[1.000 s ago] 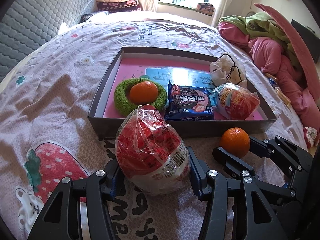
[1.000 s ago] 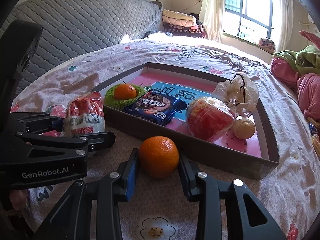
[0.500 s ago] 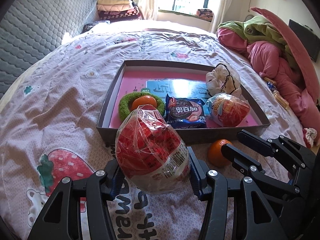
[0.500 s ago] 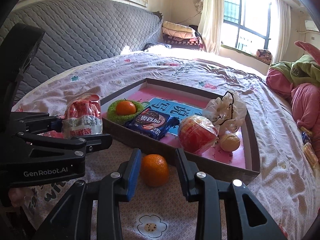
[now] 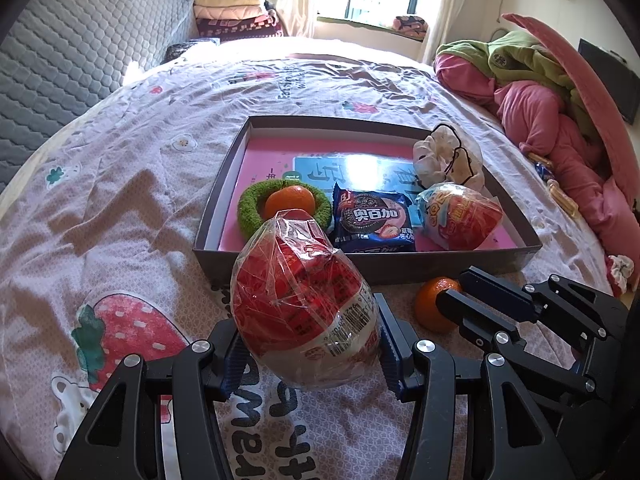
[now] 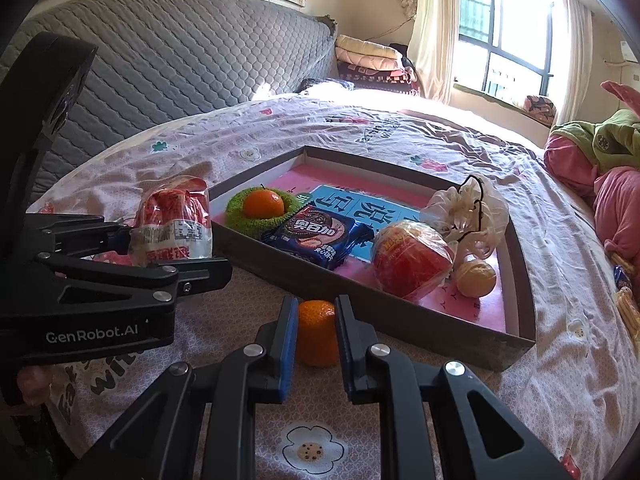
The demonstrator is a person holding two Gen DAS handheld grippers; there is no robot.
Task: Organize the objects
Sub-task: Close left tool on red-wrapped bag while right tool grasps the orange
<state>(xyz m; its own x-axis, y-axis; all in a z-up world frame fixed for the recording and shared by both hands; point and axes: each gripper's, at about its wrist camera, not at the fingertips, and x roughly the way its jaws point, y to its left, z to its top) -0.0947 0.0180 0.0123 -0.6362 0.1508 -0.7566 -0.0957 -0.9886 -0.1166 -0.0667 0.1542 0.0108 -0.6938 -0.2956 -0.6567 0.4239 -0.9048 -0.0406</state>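
My right gripper [image 6: 316, 334] pinches the tangerine [image 6: 316, 330], box wall [image 6: 400, 312] just ahead; left gripper [image 5: 308, 354] clamps the wrapped red snack [image 5: 304, 304], hiding part of the box.

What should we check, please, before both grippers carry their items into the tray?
1. Left gripper shut on the red packet: ok.
2. Right gripper shut on the tangerine, pads on both sides: ok.
3. Tangerine centred in the pads: cannot tell; it sits near the fingertips.
4. Free floor in the tray: ok, pink space at the far end.
5. Near tray wall lies between both items and the inside: not ok until lifted.
6. Grippers apart from each other: ok.
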